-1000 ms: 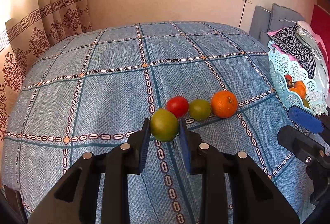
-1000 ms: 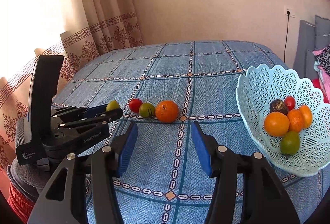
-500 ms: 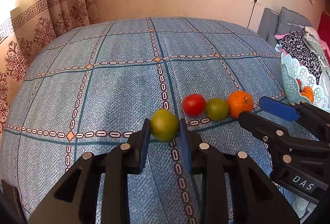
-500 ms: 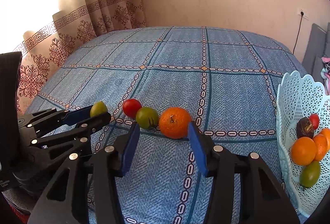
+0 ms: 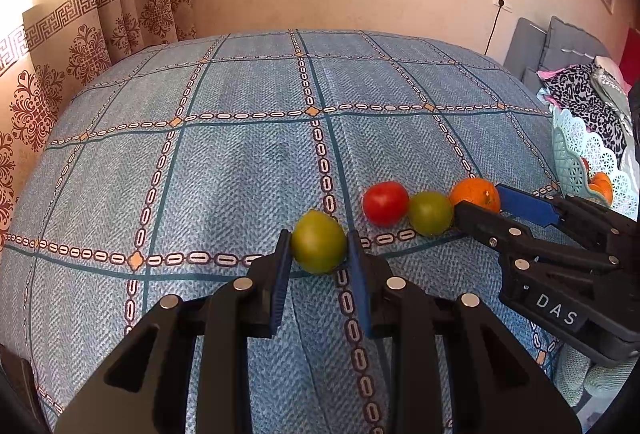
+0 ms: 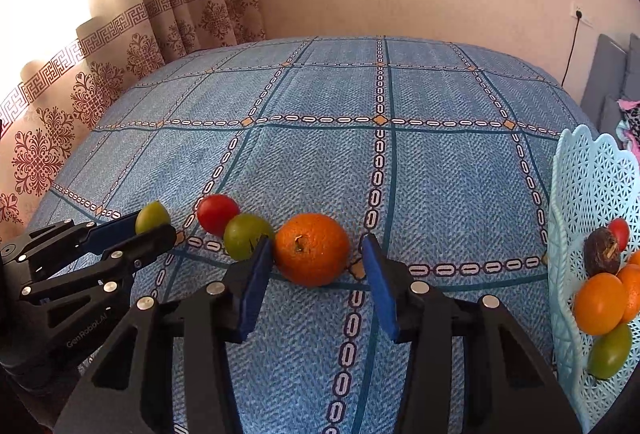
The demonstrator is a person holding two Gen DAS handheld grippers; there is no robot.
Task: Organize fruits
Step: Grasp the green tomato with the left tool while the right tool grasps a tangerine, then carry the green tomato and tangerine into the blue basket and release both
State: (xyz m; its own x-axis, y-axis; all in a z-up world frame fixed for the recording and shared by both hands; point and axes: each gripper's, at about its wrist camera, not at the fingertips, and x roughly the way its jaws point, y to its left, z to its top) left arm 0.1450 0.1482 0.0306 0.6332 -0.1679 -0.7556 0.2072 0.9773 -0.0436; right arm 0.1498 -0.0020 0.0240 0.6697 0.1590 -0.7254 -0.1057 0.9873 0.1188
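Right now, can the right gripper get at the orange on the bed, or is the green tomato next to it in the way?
Probably yes. The right gripper is open with its fingers either side of the orange. The green tomato sits just outside the left finger, close enough to be nudged.

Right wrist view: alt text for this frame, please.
The right gripper is open around a round orange on a blue patterned bedspread. Left of it, the left gripper grips a yellow-green fruit; a pale blue lattice basket stands right.
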